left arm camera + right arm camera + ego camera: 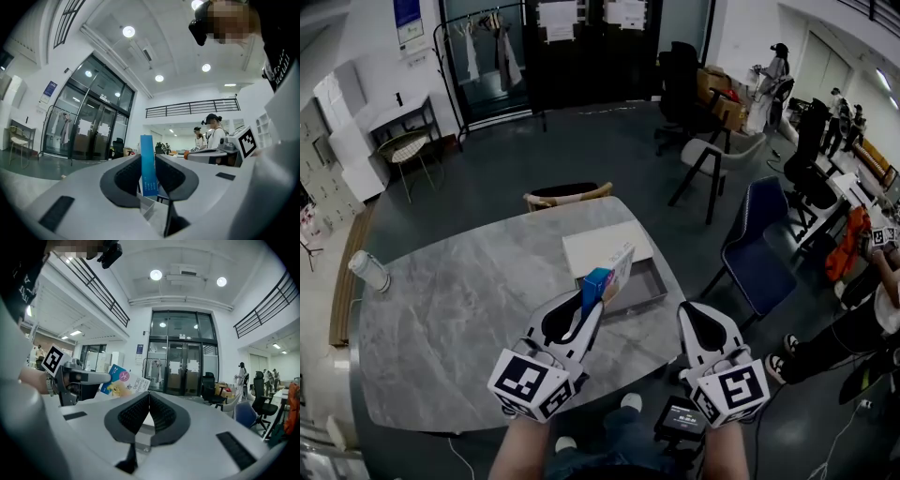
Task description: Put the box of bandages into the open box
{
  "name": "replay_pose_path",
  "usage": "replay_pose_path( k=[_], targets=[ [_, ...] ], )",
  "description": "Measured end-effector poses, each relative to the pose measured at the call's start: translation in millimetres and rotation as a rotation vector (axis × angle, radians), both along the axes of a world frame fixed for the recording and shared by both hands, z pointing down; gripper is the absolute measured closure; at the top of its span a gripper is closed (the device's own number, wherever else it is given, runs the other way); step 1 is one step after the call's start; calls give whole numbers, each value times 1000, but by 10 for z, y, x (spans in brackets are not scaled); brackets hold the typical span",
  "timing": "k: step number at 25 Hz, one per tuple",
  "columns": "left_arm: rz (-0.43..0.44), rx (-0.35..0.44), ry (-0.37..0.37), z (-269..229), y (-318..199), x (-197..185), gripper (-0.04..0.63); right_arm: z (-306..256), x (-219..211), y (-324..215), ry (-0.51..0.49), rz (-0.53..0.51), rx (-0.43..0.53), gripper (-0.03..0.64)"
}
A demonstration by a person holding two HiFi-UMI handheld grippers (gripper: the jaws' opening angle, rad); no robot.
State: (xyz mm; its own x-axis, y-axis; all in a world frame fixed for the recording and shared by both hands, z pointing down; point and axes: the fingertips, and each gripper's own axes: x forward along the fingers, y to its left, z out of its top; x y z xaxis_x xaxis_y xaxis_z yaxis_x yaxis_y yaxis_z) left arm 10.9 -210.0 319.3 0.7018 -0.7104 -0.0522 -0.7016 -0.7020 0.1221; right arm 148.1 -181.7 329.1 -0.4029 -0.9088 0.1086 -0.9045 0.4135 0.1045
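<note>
The box of bandages [607,278], blue and white, is clamped upright in my left gripper [594,302], just over the near edge of the open box [649,281], a shallow grey tray with a white lid [602,246] behind it on the marble table [459,319]. In the left gripper view the bandage box [148,164] stands edge-on between the pads of the left gripper [149,174]. My right gripper [686,311] hovers to the right at the table's near edge, its jaws closed together on nothing. The right gripper view shows the right gripper [149,401] shut and the bandage box [123,383] at left.
A white cylinder [368,270] stands at the table's left edge. A wooden chair [567,195] is tucked in at the far side, and a blue chair [759,248] stands to the right. People sit and stand at the desks on the right.
</note>
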Motion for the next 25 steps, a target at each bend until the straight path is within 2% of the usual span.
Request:
replay_pose_path(
  k=[7, 12, 18, 25],
  targets=[
    [-23, -7, 2, -25, -424, 428, 500, 50, 434, -498, -39, -32, -2, 592],
    [-54, 14, -31, -35, -600, 612, 500, 75, 627, -786, -56, -57, -5, 592],
    [-83, -8, 2, -5, -791, 692, 500, 93, 755, -1036, -56, -88, -8, 592],
    [-103, -39, 20, 166, -874, 628, 500, 313, 800, -1065, -43, -90, -44, 592]
  ],
)
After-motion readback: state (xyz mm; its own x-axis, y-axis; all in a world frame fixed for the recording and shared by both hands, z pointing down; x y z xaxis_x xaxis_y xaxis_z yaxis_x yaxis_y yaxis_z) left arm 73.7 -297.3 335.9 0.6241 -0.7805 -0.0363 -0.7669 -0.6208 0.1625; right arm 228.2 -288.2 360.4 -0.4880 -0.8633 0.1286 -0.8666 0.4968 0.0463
